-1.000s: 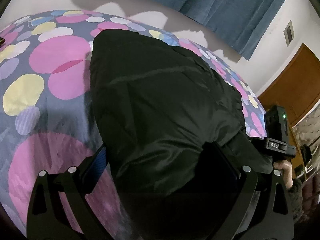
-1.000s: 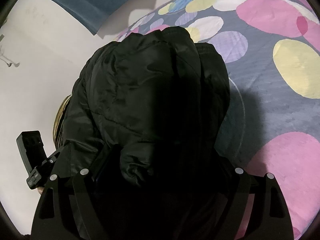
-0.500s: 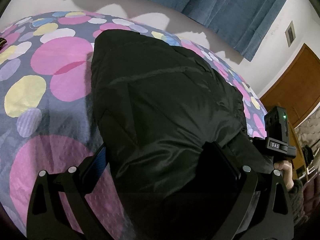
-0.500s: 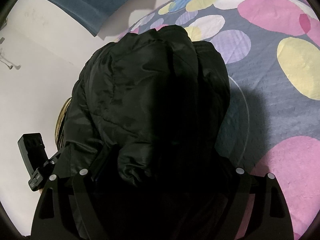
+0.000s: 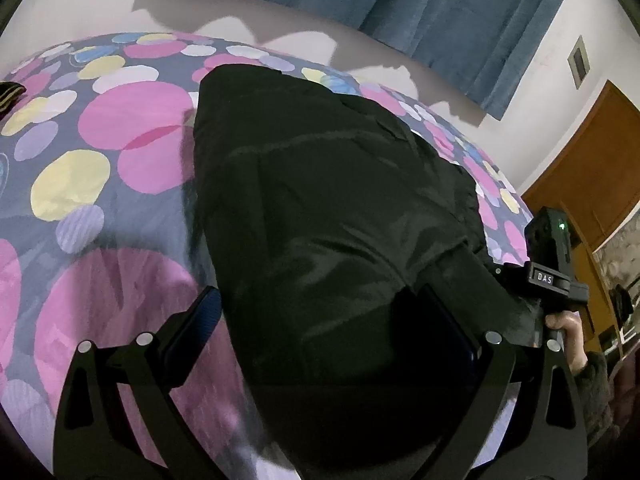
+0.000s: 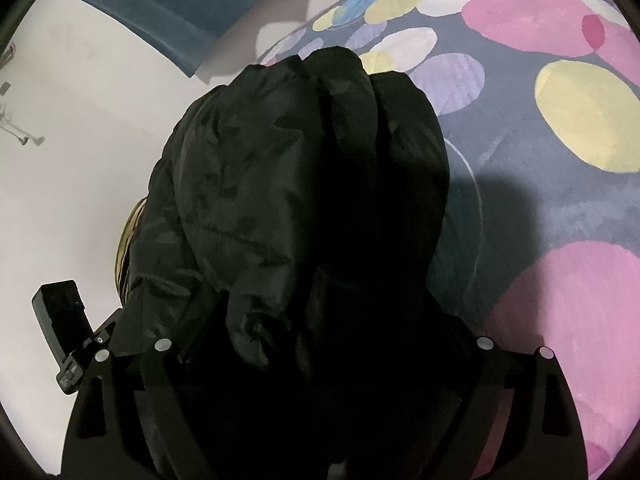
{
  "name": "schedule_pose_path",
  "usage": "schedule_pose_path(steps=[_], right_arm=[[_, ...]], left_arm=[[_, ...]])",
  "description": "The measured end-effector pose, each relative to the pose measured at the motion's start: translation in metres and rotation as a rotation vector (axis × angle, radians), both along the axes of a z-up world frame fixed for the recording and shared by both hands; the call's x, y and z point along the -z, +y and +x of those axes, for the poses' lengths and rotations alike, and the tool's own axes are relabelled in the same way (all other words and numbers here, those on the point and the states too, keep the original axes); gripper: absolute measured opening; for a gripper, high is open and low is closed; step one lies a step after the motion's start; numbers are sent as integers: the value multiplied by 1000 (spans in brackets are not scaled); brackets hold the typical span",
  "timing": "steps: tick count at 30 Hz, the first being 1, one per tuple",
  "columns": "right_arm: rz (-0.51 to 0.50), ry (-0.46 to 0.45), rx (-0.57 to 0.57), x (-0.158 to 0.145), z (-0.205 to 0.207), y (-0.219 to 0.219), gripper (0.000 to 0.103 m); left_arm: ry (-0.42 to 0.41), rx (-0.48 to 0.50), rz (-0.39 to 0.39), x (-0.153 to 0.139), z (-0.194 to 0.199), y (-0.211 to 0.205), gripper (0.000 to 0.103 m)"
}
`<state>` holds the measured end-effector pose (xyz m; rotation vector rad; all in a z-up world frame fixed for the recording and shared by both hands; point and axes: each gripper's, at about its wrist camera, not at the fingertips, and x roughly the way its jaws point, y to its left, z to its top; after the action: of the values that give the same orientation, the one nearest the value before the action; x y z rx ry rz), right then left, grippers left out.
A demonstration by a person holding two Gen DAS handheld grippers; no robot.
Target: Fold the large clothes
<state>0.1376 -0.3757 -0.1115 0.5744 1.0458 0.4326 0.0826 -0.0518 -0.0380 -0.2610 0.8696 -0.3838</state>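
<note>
- Now the step looks like laying down or releasing a folded edge of the jacket [image 5: 332,216] on the bed [image 5: 120,300]; a judgement only.
- Right tool [image 6: 320,360]: jaws are opening, with thick black jacket bulk between them. Pads are lost in shadow, so I read it as letting go rather than pinching.
- Left tool [image 5: 320,320]: fingers stand wide either side of the jacket's near edge. The left pad [image 5: 196,316] shows bare and apart from the cloth; the right one is partly under fabric. Looks released, not clenched.
- To do it well: clear both tools fully before pulling back, so the puffy layers don't drag and unroll.
- Pull back along the fold line, low and slow; slick fabric will slide.
- Padding is springy, so press the fold flat before the next grab.
- Risk: in the right wrist view the left side of the jacket sits at the bed edge, with floor beyond, so it could slip off.
- Jacket look: black, glossy, quilted or padded, with stitch lines faintly visible.
- In the left wrist view it lies as a broad, fairly smooth slab running from near to far up the middle of the bed.
- In the right wrist view it is bunched into a rounded, creased mound with several ridges at the far end.
- Bed cover is grey-blue with pink, yellow and lilac dots; blue curtain [image 5: 420,12] at far wall.
</note>
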Motion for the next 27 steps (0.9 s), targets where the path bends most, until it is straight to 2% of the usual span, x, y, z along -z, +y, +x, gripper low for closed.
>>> schedule_pose_path(steps=[13, 21, 27], right_arm=[[-28, -21, -16, -12, -34, -3, 89], [32, 12, -25, 5, -31, -4, 87], [24, -3, -14, 4, -33, -1, 85]], left_arm=[[6, 3, -19, 5, -6, 0, 98], [-4, 4, 10, 6, -7, -1, 98], [0, -3, 10, 7, -6, -2, 98]])
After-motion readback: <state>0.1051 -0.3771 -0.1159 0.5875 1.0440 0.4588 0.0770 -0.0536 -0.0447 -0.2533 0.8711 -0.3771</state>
